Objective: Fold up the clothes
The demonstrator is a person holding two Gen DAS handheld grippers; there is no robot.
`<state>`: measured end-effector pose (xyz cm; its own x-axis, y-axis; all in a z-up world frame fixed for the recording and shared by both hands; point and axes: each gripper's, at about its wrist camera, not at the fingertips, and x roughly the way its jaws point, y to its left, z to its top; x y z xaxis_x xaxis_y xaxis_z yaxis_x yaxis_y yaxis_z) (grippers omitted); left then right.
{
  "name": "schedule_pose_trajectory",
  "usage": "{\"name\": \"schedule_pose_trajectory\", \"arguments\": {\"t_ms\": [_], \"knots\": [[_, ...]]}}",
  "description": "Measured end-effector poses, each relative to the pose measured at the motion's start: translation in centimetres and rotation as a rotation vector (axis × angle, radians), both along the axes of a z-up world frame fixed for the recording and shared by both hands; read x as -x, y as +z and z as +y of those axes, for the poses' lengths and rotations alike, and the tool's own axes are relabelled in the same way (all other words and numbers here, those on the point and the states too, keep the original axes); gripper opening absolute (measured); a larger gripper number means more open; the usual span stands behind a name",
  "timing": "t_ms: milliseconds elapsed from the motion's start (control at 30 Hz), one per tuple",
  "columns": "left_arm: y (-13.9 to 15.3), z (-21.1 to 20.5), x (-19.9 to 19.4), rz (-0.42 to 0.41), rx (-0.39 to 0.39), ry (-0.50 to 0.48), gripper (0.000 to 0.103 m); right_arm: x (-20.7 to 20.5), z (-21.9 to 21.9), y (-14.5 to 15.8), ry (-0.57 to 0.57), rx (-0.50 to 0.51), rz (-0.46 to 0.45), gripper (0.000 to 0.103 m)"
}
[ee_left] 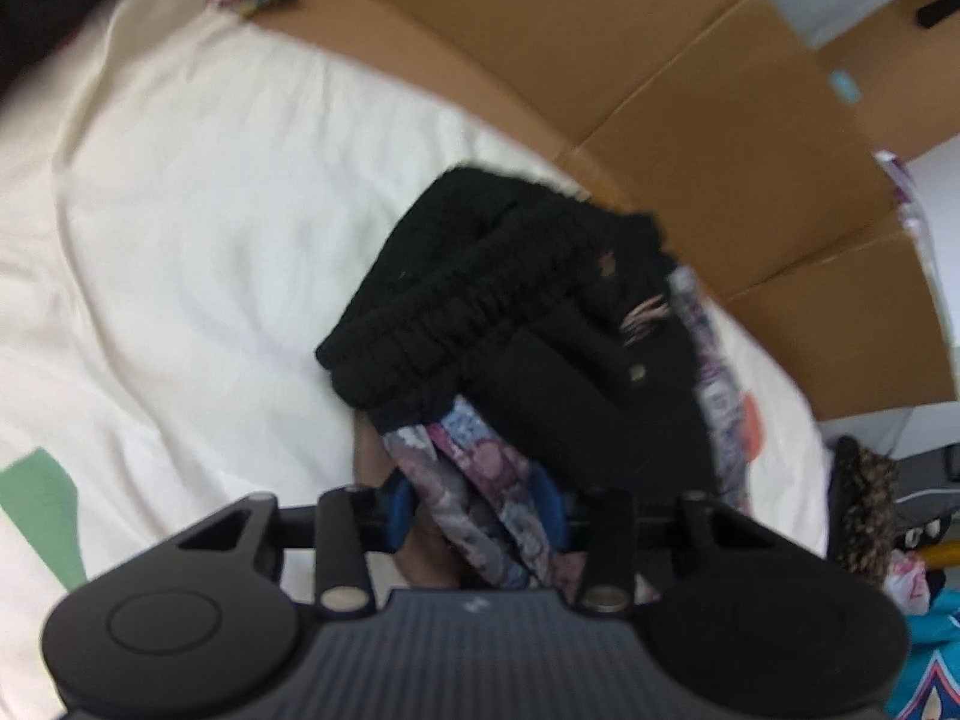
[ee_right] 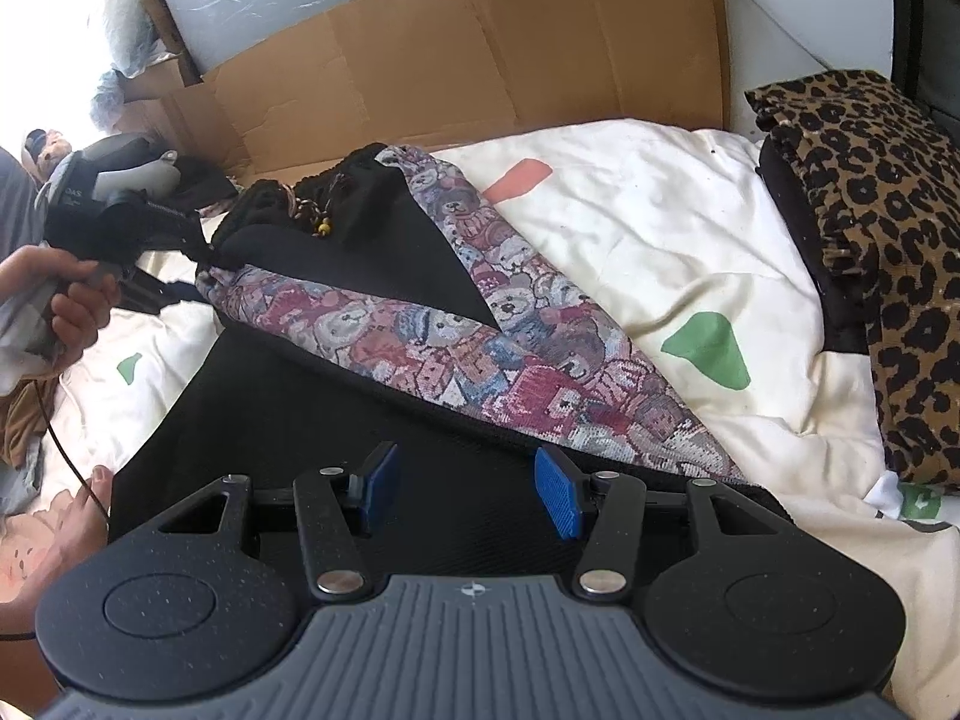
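A black garment with teddy-bear patterned panels [ee_right: 480, 324] lies on the white bedsheet [ee_right: 660, 222]; its elastic waistband [ee_left: 456, 300] is bunched at the far end. My left gripper [ee_left: 477, 516] is closed on a fold of the patterned fabric [ee_left: 480, 480] between its blue pads and lifts it; the gripper also shows in the right wrist view [ee_right: 120, 204] at the garment's far left end. My right gripper [ee_right: 471, 489] is open and empty, hovering over the black near part of the garment [ee_right: 300, 420].
Flattened brown cardboard [ee_right: 480, 48] stands behind the bed. A folded leopard-print garment [ee_right: 888, 228] lies at the right. More clothes lie at the bed's edges [ee_left: 924, 648]. The sheet has green and orange patches [ee_right: 708, 348].
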<state>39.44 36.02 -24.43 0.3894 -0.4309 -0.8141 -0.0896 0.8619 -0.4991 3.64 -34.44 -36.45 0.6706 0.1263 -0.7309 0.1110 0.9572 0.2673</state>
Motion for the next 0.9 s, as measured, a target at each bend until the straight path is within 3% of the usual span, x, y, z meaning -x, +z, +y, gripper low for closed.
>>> {"name": "schedule_pose_trajectory", "arguments": {"t_ms": [300, 333, 400, 433, 900], "knots": [[2.6, -1.3, -0.4, -0.065, 0.026, -0.014, 0.043, -0.4, -0.5, -0.1, 0.008, 0.036, 0.007, 0.057], [2.7, -1.6, -0.5, -0.062, 0.02, -0.017, 0.04, -0.4, -0.6, 0.0, 0.009, 0.045, 0.004, 0.057], [3.0, -2.1, -0.8, -0.049, -0.005, -0.026, 0.017, -0.5, -1.0, 0.1, 0.003, 0.066, -0.003, 0.057], [3.1, -2.3, -1.1, -0.04, -0.022, -0.031, 0.016, -0.5, -1.2, 0.2, -0.002, 0.073, -0.004, 0.057], [6.6, -7.8, -8.2, 0.004, -0.172, -0.036, 0.01, -0.5, -3.5, -1.3, -0.038, 0.081, 0.028, 0.057]]}}
